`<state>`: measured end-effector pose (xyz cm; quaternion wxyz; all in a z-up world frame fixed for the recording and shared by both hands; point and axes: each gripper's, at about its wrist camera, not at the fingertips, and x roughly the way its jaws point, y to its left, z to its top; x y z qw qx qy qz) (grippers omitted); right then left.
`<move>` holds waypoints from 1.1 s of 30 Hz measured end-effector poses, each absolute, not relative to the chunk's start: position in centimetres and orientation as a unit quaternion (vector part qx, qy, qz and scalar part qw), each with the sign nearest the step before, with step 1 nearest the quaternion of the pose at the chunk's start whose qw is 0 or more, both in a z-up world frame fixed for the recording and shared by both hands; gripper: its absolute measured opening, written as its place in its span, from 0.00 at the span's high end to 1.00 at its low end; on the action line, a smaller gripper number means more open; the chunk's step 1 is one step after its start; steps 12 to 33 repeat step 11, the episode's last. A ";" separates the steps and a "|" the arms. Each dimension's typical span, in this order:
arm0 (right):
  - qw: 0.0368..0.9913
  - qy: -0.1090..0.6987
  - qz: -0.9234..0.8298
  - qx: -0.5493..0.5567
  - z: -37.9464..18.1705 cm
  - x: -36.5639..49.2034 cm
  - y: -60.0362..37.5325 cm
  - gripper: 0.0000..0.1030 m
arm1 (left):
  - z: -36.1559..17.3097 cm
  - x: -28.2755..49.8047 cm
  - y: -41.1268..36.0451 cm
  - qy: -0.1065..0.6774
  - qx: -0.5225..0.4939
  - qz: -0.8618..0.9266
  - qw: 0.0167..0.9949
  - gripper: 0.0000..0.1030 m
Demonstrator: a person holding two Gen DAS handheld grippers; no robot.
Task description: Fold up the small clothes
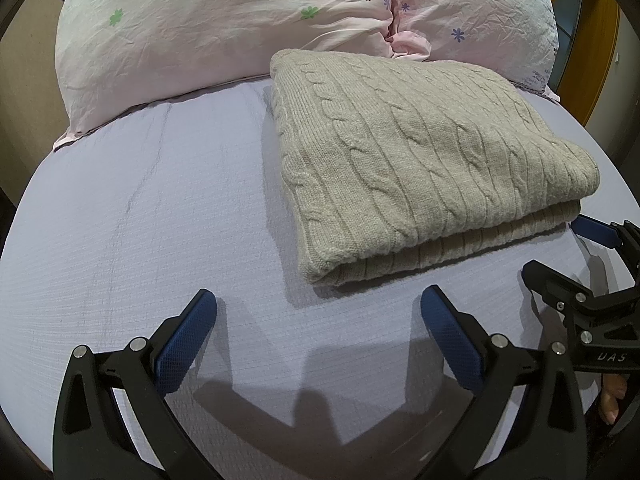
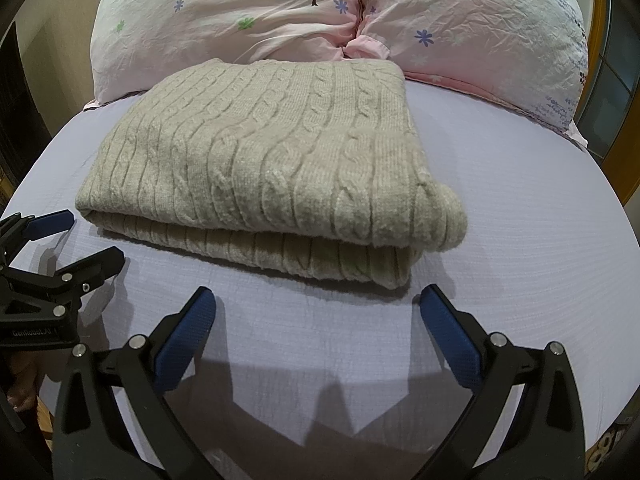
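Note:
A beige cable-knit sweater (image 1: 420,152) lies folded in a thick rectangle on the lilac bed sheet (image 1: 140,220), its folded edge facing me. It also shows in the right wrist view (image 2: 272,160). My left gripper (image 1: 318,308) is open and empty, just short of the sweater's near left corner. My right gripper (image 2: 318,308) is open and empty, just short of the sweater's near right corner. Each gripper shows at the edge of the other's view: the right one (image 1: 560,248), the left one (image 2: 92,240).
Two pink flowered pillows (image 1: 224,24) (image 2: 480,32) lie against the far edge of the bed behind the sweater. A wooden frame (image 1: 588,60) stands at the far right. Bare sheet (image 2: 520,240) lies to either side of the sweater.

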<state>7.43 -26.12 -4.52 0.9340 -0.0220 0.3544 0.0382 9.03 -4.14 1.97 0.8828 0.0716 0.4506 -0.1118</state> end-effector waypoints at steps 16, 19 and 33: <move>0.934 0.354 0.038 -0.022 -4.5 7.4 -26.1 0.02 | 2.0 9.0 -4.0 0.450 0.072 -0.112 0.883 0.01; 0.934 0.354 0.038 -0.022 -4.5 7.4 -26.1 0.02 | 2.0 9.0 -4.0 0.450 0.072 -0.112 0.883 0.01; 0.934 0.354 0.038 -0.022 -4.5 7.4 -26.1 0.02 | 2.0 9.0 -4.0 0.450 0.072 -0.112 0.883 0.01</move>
